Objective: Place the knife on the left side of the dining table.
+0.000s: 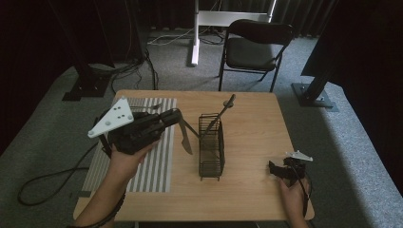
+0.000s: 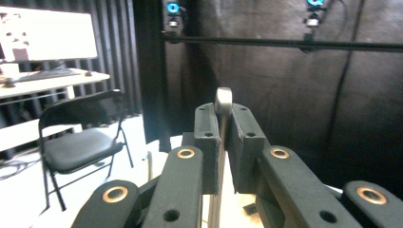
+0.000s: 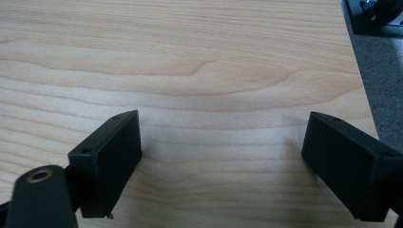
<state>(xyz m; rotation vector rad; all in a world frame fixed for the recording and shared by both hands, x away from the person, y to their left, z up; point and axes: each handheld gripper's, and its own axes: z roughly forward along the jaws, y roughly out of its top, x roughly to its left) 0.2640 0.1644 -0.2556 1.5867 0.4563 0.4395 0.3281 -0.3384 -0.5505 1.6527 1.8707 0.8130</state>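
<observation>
My left gripper (image 1: 175, 116) is raised above the striped mat (image 1: 157, 166), shut on a table knife (image 1: 186, 141) whose blade hangs down toward the table. In the left gripper view the jaws press together on the knife's silver end (image 2: 223, 100). Just right of the knife stands a black wire cutlery basket (image 1: 211, 149), and a dark utensil (image 1: 224, 110) leans out of its far end. My right gripper (image 1: 276, 167) rests low near the table's front right edge. Its fingers (image 3: 111, 156) stand wide apart over bare wood (image 3: 223, 71) with nothing between them.
The wooden table (image 1: 252, 199) has open surface right of the basket. Behind the table stand a black folding chair (image 1: 254, 45) and a white desk leg (image 1: 195, 42). Cables lie on the grey carpet at the left (image 1: 52, 178).
</observation>
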